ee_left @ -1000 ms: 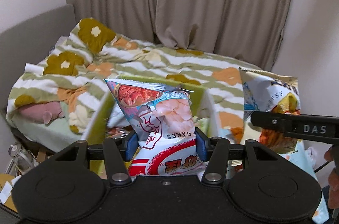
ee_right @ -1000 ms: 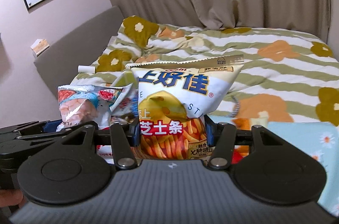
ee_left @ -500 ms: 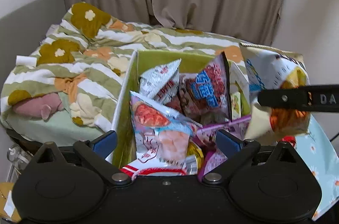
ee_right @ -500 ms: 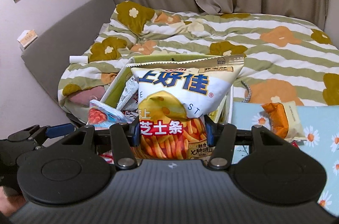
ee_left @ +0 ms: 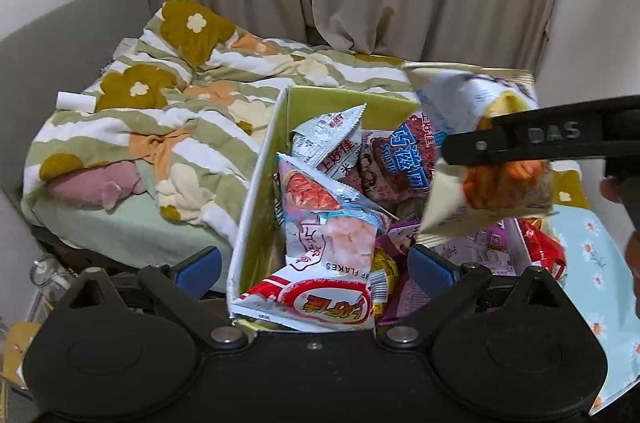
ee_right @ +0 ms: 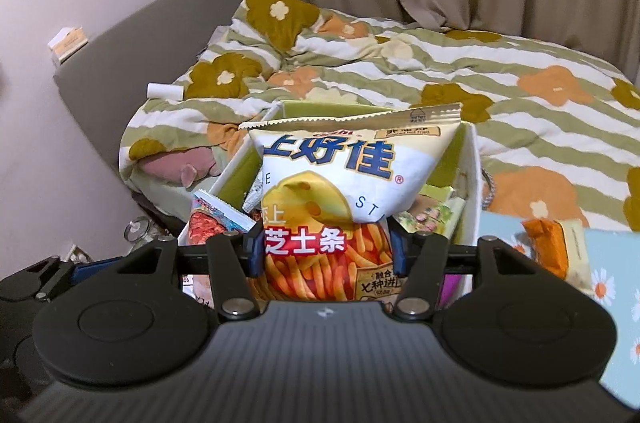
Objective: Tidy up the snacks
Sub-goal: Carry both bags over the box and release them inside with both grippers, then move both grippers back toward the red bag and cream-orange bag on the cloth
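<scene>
A green-lined white box (ee_left: 256, 191) holds several snack bags. The shrimp flakes bag (ee_left: 324, 243) lies inside it at the near left, free of my left gripper (ee_left: 316, 267), which is open above it. My right gripper (ee_right: 326, 249) is shut on a white and yellow cheese sticks bag (ee_right: 340, 183) and holds it over the box (ee_right: 472, 191). The same bag (ee_left: 480, 143) shows at the right of the left wrist view, above the box's right side.
The box stands beside a bed with a flowered striped duvet (ee_left: 180, 111). A light blue daisy-print cloth (ee_right: 616, 287) with an orange snack packet (ee_right: 548, 247) lies to the right. Red packets (ee_left: 544, 255) lie by the box's right wall. Curtains hang behind.
My left gripper opened and let the shrimp flakes bag drop into the box. My right gripper carried the cheese sticks bag forward over the box.
</scene>
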Demonstrator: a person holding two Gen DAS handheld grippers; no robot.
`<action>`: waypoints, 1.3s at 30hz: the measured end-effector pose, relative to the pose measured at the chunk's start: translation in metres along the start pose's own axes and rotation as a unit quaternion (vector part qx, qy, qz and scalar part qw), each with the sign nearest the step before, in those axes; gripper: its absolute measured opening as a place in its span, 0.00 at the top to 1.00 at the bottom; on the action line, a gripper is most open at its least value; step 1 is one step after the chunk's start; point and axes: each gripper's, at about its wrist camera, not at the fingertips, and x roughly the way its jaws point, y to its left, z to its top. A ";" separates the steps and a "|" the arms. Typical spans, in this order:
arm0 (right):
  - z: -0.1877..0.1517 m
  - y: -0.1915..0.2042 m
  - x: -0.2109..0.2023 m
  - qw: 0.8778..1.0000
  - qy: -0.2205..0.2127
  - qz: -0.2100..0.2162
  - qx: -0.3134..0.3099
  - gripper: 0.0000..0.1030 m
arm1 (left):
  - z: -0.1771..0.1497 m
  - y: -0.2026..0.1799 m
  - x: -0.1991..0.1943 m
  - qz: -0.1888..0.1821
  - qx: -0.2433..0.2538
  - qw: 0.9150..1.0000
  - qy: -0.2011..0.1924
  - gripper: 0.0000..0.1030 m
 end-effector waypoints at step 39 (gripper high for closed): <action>-0.040 -0.109 -0.125 0.993 -0.094 -0.066 0.042 0.00 | 0.014 -0.111 -0.036 -0.002 0.059 0.997 -0.049 0.02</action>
